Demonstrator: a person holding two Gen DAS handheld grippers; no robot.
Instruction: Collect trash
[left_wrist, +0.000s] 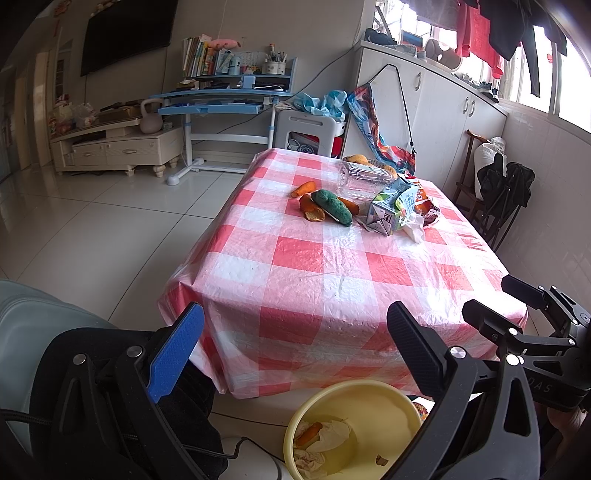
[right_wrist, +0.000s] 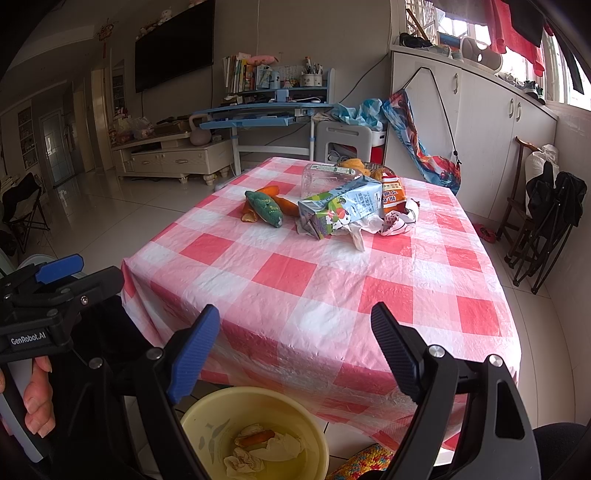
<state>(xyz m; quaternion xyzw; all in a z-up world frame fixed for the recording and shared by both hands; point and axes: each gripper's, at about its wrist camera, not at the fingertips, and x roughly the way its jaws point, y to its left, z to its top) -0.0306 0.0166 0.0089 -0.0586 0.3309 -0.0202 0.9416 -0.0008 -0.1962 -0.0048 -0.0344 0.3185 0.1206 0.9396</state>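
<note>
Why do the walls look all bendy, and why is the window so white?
In the left wrist view, the fisheye lens curves the white cupboards and darkens the corners; the window is blown out white by daylight, which also leaves shiny glare on the tablecloth. In the right wrist view, the same bending shows, the hallway looks dim, and the floor reflects light.

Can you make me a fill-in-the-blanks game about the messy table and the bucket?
1. The tablecloth has pink and ____ squares.
2. The yellow bucket stands on the ____, in front of the table.
3. The milk carton lies on its ____ among the trash.
4. Both the left hand-held gripper and the right hand-held gripper hold ____.

Missing words: white; floor; side; nothing
</note>
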